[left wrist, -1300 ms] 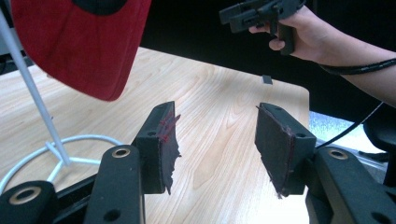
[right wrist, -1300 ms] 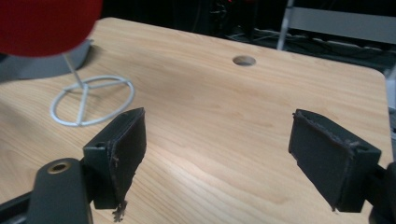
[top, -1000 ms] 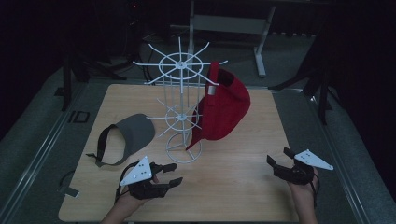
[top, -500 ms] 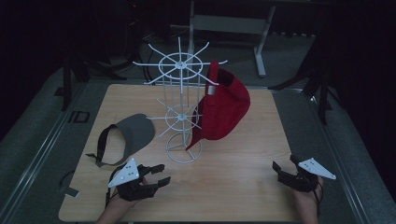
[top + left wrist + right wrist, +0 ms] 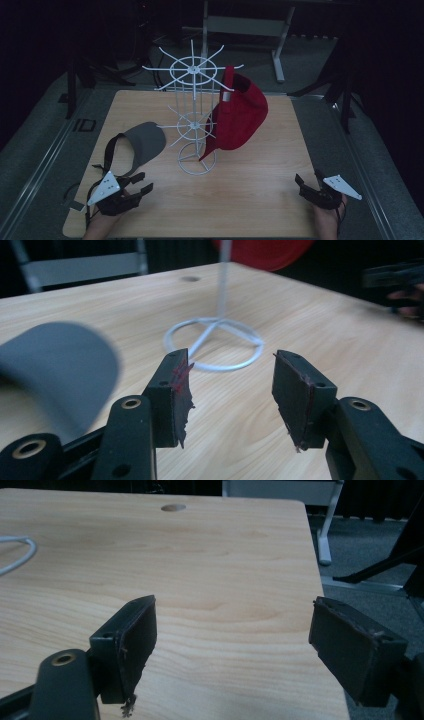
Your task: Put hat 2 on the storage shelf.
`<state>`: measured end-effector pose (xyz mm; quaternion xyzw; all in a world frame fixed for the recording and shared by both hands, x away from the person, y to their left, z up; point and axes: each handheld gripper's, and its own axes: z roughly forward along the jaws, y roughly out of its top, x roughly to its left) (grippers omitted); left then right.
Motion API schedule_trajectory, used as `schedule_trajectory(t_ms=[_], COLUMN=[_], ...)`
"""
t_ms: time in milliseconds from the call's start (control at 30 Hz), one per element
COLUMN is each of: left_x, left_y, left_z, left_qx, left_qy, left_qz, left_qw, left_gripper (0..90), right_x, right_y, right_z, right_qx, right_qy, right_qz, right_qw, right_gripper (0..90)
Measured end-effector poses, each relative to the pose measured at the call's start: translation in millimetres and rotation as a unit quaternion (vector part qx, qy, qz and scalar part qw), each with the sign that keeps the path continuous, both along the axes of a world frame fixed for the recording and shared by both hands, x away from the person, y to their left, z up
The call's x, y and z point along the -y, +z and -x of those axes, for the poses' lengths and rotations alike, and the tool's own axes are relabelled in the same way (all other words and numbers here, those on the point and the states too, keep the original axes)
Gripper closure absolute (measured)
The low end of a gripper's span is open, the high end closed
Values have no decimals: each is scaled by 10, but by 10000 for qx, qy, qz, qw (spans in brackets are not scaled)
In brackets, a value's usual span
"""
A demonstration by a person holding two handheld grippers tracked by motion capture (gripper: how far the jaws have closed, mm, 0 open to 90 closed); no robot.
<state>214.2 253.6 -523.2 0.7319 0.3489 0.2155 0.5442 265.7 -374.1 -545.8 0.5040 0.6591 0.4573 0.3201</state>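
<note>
The wooden table [image 5: 260, 200] occupies the centre of the high view and carries every item. Its near half is bare, which leaves working room for both tools.

The white wire rack [image 5: 192, 120] stands upright at centre frame on a ring base [image 5: 215, 342]. The radial arms serve as hanging pegs.

The red cap [image 5: 240, 117] hangs on the rack's right side, brim downward, clear of the table surface. It appears already stowed.

The grey visor [image 5: 137, 145] lies flat on the table just left of the base, not on any peg. It is probably the next item to hang.

The left gripper [image 5: 137, 182], lower left of the frame, sits just beside the visor. Its jaws stand moderately apart and hold nothing.

The right gripper [image 5: 307, 180], lower right near the table edge, is well apart from the rack. Its jaws are spread wide and empty, apparently parked.
</note>
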Motion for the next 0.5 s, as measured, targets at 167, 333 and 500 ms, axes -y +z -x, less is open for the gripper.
schedule_trajectory(t_ms=[167, 333, 500], left_x=[-287, -500, -647], left_y=[-32, -76, -116], left_z=[55, 105, 146], left_qx=[-85, -232, -386], left_qy=[498, 915, 1350], left_qz=[-68, -155, -354], left_qw=[9987, 9954, 9895], left_gripper=[501, 500, 499], right_x=[-5, 33, 59], right_y=[-52, -55, -67], right_z=[-23, -33, -35], right_qx=[-101, -221, -257], right_qy=[-11, -322, -417], right_qz=[-7, 98, 75], right_qw=[9999, 9992, 9988], right_gripper=[189, 189, 189])
